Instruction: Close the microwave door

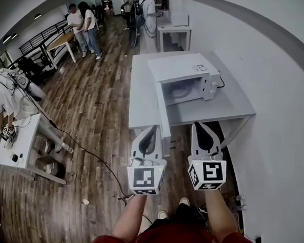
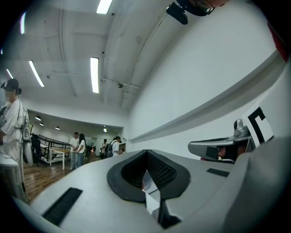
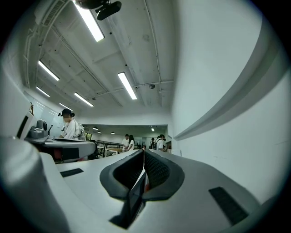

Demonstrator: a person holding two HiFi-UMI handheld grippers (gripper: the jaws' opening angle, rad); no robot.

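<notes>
Microwave door (image 1: 163, 117) wide open, jutting edge-on from left front corner of microwave (image 1: 185, 75). Likely stiff, light, free on its hinge; wants a flat push on outer face near free edge. Left gripper (image 1: 152, 129) and right gripper (image 1: 200, 125) just short of microwave, jaws pressed together, holding nothing.

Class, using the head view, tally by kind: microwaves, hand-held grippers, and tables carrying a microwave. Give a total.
Microwave: 1
Hand-held grippers: 2 (left hand-held gripper, right hand-held gripper)
Table carrying it: 1
Total: 4
</notes>
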